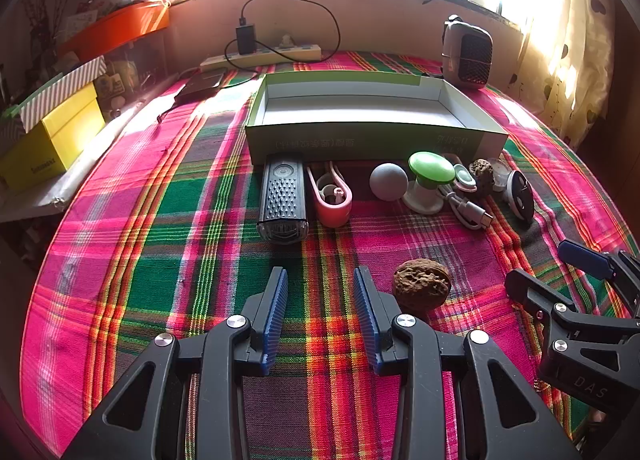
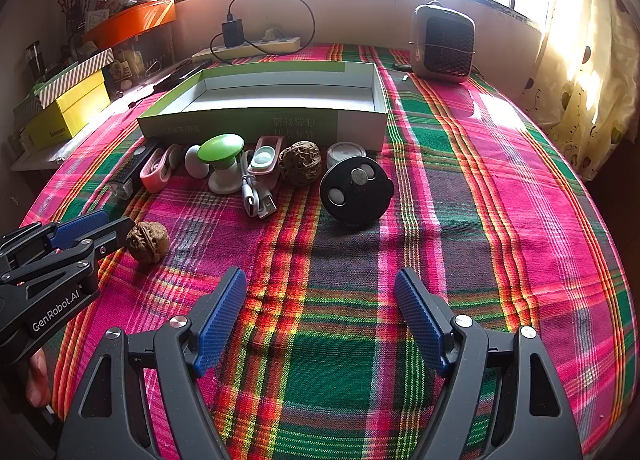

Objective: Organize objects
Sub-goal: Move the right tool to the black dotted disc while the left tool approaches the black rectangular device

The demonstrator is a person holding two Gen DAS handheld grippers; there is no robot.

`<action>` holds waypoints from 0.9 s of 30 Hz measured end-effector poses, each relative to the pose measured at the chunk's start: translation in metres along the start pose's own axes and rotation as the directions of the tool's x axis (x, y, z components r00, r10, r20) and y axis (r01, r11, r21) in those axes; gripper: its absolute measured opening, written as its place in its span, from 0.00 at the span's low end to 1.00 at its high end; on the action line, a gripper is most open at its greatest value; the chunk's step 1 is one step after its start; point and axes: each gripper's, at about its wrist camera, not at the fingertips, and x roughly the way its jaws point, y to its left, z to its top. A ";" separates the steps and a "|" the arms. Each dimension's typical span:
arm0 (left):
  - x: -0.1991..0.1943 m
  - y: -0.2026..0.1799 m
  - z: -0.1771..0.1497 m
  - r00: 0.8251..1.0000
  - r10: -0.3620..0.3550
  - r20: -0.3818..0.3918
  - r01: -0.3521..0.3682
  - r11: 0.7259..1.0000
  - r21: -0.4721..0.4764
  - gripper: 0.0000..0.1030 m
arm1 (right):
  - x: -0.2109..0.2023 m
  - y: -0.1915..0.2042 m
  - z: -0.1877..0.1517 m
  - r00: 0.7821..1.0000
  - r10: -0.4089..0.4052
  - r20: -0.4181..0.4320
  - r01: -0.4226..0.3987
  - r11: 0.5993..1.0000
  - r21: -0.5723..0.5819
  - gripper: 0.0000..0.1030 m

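Both released, gripping nothing: left tool [image 1: 320, 280], right tool [image 2: 320, 280]. Walnut [image 1: 422, 288] loose on plaid worktop [image 1: 160, 240], just beside left tool, well short of box [image 1: 376, 136]. Round, so likely to roll away if nudged or pinched off-centre.

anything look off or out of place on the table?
One walnut sits alone on the cloth near the left gripper, apart from the row of items lined up against the empty green box. Nothing looks spilled or damaged.
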 end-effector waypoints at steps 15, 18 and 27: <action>0.000 0.000 0.000 1.000 0.000 0.001 0.000 1.000 0.000 0.31 | 0.000 0.000 -0.001 1.000 0.000 0.000 0.000 1.000 0.000 0.75; 0.000 0.000 0.000 1.000 0.001 0.001 -0.001 1.000 0.002 0.31 | 0.000 -0.001 -0.002 1.000 0.000 0.000 0.000 1.000 0.000 0.75; 0.001 0.003 0.006 1.000 -0.022 -0.015 0.023 0.999 0.044 0.31 | 0.004 -0.009 -0.002 1.000 0.018 -0.007 -0.018 1.000 -0.014 0.75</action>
